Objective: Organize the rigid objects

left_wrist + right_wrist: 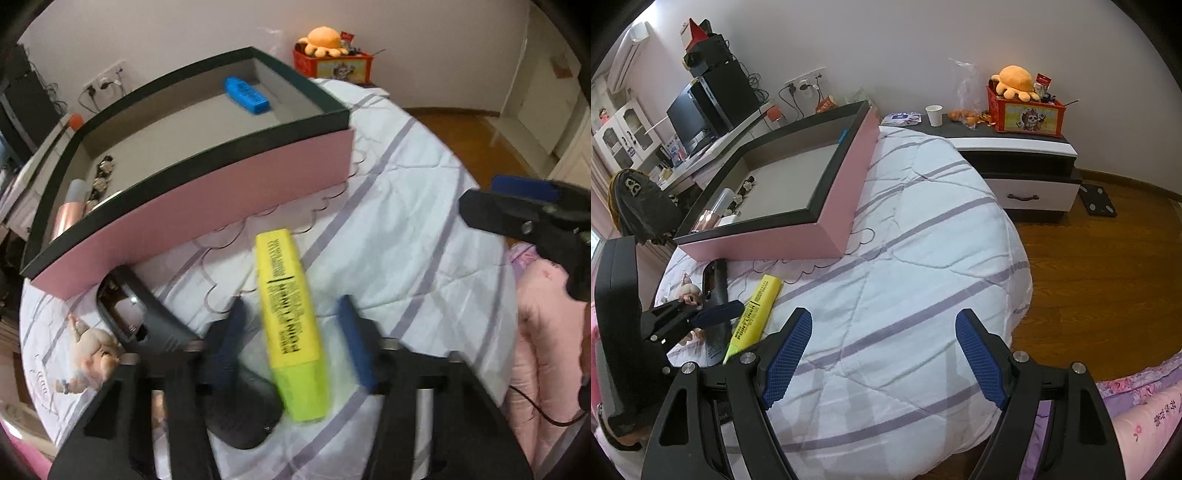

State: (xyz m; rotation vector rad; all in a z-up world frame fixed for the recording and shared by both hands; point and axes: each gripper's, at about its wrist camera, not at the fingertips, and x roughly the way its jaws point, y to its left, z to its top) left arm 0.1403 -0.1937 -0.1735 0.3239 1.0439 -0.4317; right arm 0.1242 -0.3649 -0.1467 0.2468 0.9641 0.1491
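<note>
Progress check: pink box point(207, 199) sits on the bed point(923, 240), partly filled. Blue case point(246, 95) lies in its far corner, a rose-gold tube point(68, 218) and some small dark bits at the near-left end. Still outside on the quilt: yellow highlighter point(290, 325), black handheld device point(147, 325) just beside it, small doll figure point(92, 354) near the box's front wall. Left tongs point(291, 332) straddle the highlighter, pads apart from it with gaps either side, so not gripping yet. Right tongs point(884, 358) spread wide, empty, over bare quilt. Roughly halfway by my read; three items left, highlighter likely next.
</note>
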